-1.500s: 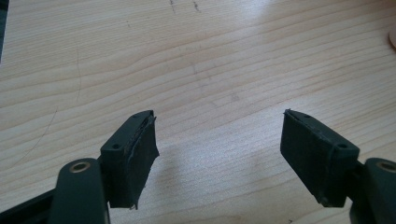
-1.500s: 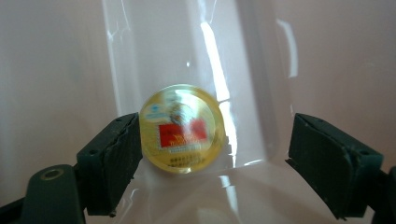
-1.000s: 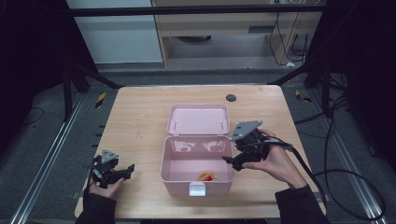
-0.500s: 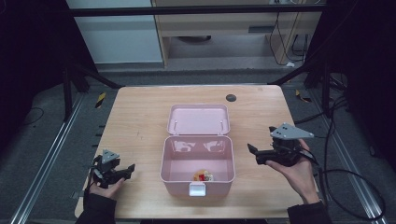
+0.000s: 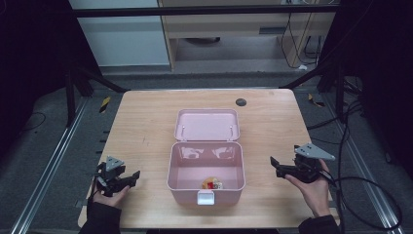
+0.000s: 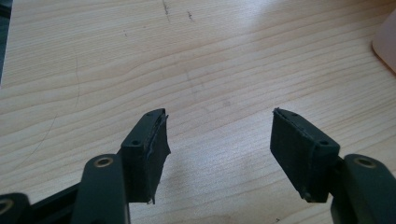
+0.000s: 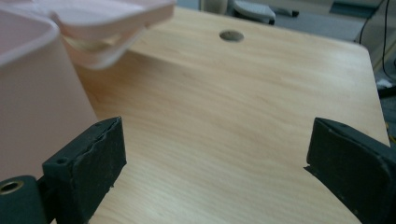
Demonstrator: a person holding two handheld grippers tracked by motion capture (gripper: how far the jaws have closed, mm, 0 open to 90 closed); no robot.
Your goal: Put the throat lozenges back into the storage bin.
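Observation:
An open pink box (image 5: 171,168) stands mid-table, its lid (image 5: 207,124) laid back flat behind it. Small red and pale pieces (image 5: 212,184) lie on its floor near the front. My right gripper (image 5: 275,165) hovers low to the right of the box and points at it. Its jaws have just been opening, and they stand wide with nothing between them (image 7: 217,126); the box wall (image 7: 37,84) is at the left. My left gripper (image 5: 131,178) rests at the table's front left. Its jaws have just been closing, but a gap stays over bare wood (image 6: 219,116).
A dark round hole (image 5: 240,102) sits in the tabletop behind the lid, also seen ahead of the right gripper (image 7: 231,35). A corner of the pink box (image 6: 386,42) shows at the right edge of the left gripper view. Black cables trail off the table's right side.
My right gripper has left the space over the box, moving right and down to beside it. The left hand has stayed where it was.

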